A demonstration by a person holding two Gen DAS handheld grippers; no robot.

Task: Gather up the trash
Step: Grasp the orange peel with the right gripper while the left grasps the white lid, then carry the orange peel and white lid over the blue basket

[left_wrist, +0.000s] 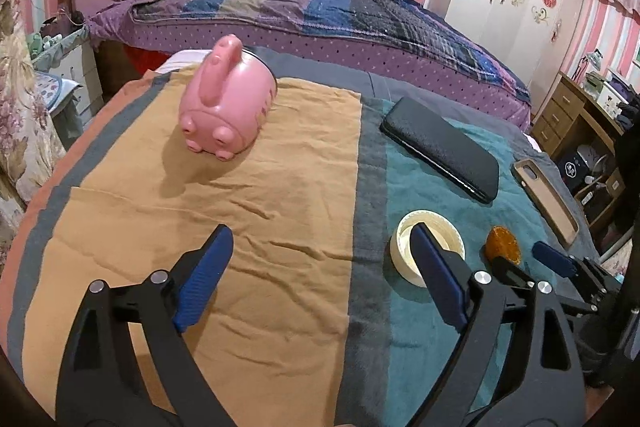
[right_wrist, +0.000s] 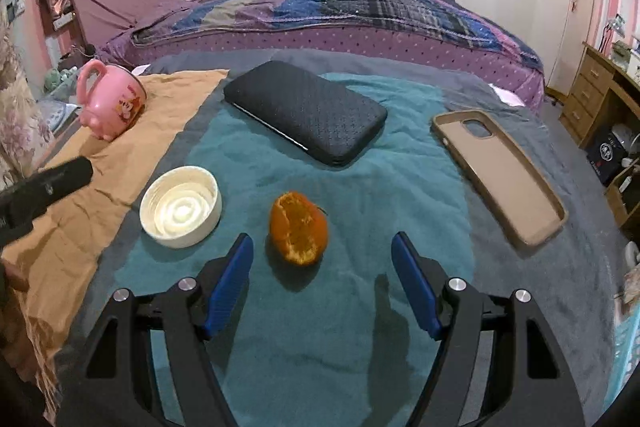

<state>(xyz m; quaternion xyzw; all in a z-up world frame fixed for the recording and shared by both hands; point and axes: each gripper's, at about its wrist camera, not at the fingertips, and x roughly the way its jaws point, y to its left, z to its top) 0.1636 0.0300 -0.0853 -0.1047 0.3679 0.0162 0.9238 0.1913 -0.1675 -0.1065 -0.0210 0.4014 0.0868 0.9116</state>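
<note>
Orange peel (right_wrist: 298, 228); pink mug (right_wrist: 113, 101); teal towel (right_wrist: 360, 195)

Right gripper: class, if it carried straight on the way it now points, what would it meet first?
Probably the orange peel, lying just ahead between the open fingers of the right gripper on the teal cloth; depth is uncertain.

My left gripper (left_wrist: 320, 255) hangs open over the orange cloth (left_wrist: 224, 187). The pink mug (left_wrist: 226, 99) lies tipped near the table's far-left corner, the white lid (left_wrist: 430, 247) behind my right finger.
</note>
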